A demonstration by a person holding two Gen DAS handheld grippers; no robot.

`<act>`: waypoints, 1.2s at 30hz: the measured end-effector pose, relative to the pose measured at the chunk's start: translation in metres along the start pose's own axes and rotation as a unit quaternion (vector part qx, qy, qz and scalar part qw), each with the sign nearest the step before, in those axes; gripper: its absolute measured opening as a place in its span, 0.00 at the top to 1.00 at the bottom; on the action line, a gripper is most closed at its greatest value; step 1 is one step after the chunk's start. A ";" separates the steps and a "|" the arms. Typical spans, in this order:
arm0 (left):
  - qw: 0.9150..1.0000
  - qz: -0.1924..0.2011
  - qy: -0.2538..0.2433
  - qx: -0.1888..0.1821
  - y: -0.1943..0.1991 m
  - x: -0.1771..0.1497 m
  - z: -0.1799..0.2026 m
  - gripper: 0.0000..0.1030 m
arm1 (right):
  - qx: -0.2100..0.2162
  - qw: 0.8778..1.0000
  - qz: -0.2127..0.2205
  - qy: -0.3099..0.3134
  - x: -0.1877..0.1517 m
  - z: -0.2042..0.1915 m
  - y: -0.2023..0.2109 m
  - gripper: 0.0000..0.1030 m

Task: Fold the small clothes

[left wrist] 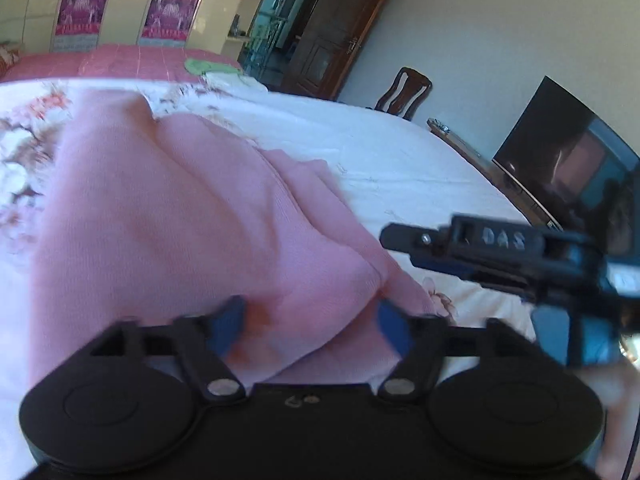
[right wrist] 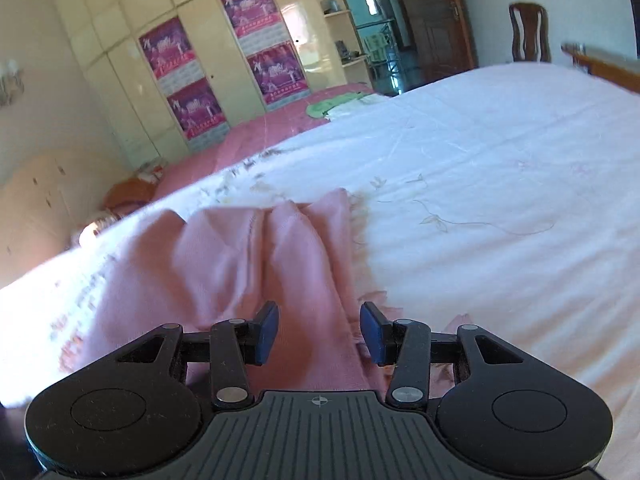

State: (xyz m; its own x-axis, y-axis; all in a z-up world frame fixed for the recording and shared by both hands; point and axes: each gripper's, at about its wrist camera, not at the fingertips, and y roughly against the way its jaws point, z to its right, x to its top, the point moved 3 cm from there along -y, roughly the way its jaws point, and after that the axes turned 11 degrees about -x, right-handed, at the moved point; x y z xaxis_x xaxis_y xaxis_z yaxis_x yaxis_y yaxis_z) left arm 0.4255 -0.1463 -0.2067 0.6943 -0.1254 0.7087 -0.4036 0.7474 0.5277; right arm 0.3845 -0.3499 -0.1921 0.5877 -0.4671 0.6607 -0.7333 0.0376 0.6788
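Left wrist view: pink garment [left wrist: 192, 216] lies bunched in folds on the white floral bedsheet [left wrist: 400, 152]. Behind it there's a wooden chair [left wrist: 404, 94], a dark TV [left wrist: 568, 152] and a green cloth [left wrist: 208, 66] way back on the pink bedspread. The right gripper [left wrist: 400, 236] pokes in from the right side. The left gripper [left wrist: 310, 326] has its jaws wide apart, pink fabric under them, nothing pinched.

Right wrist view: same garment [right wrist: 256, 256] sits in front, wardrobe with posters [right wrist: 224, 72] behind. The right gripper [right wrist: 320, 332] is partly spread over the cloth; pads don't seem to press it.
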 end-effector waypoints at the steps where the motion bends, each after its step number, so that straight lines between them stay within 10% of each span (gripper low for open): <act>1: 1.000 0.010 -0.006 -0.001 0.012 0.000 0.000 0.21 | 0.014 1.000 -0.008 -0.001 0.002 -0.004 0.000 0.56; 12: 0.985 0.077 0.082 0.129 0.082 0.027 -0.095 0.22 | 0.077 0.992 -0.104 0.004 0.005 -0.034 -0.061 0.56; 26: 0.985 0.069 0.076 0.137 0.071 0.026 -0.103 0.21 | 0.136 0.981 -0.132 0.036 0.011 -0.052 -0.086 0.57; 28: 0.985 0.070 0.070 0.139 0.071 0.028 -0.102 0.21 | 0.126 0.983 -0.125 0.039 0.012 -0.051 -0.083 0.92; 32: 0.986 0.067 0.066 0.135 0.068 0.030 -0.100 0.21 | 0.092 0.991 -0.081 0.060 0.019 -0.044 -0.064 0.91; 36: 0.987 0.066 0.063 0.132 0.068 0.028 -0.098 0.21 | 0.083 0.990 -0.096 0.059 0.021 -0.030 -0.064 0.60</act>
State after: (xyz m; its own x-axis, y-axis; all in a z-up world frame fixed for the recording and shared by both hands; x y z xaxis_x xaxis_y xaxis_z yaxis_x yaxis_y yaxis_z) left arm 0.4753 -0.0350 -0.1967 0.6877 0.0564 0.7238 -0.6251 0.5531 0.5508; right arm 0.4540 -0.3355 -0.2120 0.7498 -0.3450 0.5646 -0.6453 -0.1924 0.7393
